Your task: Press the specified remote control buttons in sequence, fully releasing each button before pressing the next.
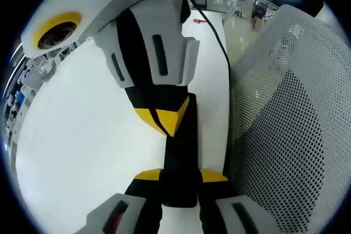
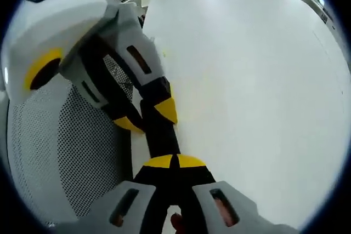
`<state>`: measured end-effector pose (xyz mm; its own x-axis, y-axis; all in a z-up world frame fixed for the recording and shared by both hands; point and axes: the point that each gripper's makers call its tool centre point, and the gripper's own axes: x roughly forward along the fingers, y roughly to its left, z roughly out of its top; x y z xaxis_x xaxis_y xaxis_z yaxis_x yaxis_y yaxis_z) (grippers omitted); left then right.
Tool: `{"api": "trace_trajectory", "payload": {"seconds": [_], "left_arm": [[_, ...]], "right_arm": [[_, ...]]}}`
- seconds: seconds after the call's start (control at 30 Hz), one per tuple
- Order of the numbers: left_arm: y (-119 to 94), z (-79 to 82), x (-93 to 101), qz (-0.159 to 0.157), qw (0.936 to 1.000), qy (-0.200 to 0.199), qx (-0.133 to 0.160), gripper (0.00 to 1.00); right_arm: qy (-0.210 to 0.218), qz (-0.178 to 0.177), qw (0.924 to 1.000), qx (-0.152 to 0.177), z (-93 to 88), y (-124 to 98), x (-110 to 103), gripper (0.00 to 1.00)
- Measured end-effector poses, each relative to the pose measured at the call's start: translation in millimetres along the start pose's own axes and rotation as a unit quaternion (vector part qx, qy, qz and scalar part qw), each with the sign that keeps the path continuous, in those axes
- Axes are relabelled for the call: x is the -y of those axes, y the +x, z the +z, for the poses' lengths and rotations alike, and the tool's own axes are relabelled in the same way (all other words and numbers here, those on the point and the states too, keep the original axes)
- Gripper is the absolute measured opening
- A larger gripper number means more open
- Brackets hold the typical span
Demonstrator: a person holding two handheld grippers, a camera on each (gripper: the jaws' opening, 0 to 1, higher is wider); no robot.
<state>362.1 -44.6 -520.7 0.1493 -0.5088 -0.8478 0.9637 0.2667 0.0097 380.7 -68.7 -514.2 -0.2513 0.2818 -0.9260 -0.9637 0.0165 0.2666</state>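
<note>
Remote (image 1: 180, 157) pinched by the left tool (image 1: 181, 178); right tool (image 2: 173, 163), tips pressed together, touches a button. Next: release fully.

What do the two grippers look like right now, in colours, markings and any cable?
Both grippers share one build: light grey bodies with dark slots, black jaws and yellow tips. In the left gripper view, the left gripper rises from the bottom and the right gripper comes in from above, with a yellow-ringed round part on its white housing. A black cable trails beside it over the white table.
</note>
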Motion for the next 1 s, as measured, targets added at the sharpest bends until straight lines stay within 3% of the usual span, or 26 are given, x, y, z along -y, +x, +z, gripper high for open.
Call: {"api": "trace_trajectory", "payload": {"seconds": [0.2, 0.43, 0.67, 0.9, 1.0], "left_arm": [[0.5, 0.1, -0.3, 0.000, 1.0000, -0.002, 0.000, 0.24], [0.5, 0.7, 0.4, 0.000, 1.0000, -0.001, 0.001, 0.24], [-0.2, 0.2, 1.4, -0.002, 1.0000, 0.001, 0.005, 0.24], [-0.7, -0.8, 1.0, -0.003, 0.9999, -0.002, 0.017, 0.24], [-1.5, -0.9, 1.2, -0.003, 0.9998, -0.005, 0.021, 0.24]], "right_arm": [[-0.044, -0.021, 0.9979, -0.042, 1.0, 2.9, 0.1, 0.00], [-0.014, -0.007, 0.9985, -0.053, -0.5, 1.1, 2.7, 0.00], [0.018, -0.001, 0.9995, -0.025, -0.8, 0.2, 3.2, 0.00], [0.056, -0.015, 0.9968, 0.054, -0.1, -0.6, 4.0, 0.00], [0.080, -0.016, 0.9941, 0.072, -0.5, -0.8, 4.8, 0.00]]}}
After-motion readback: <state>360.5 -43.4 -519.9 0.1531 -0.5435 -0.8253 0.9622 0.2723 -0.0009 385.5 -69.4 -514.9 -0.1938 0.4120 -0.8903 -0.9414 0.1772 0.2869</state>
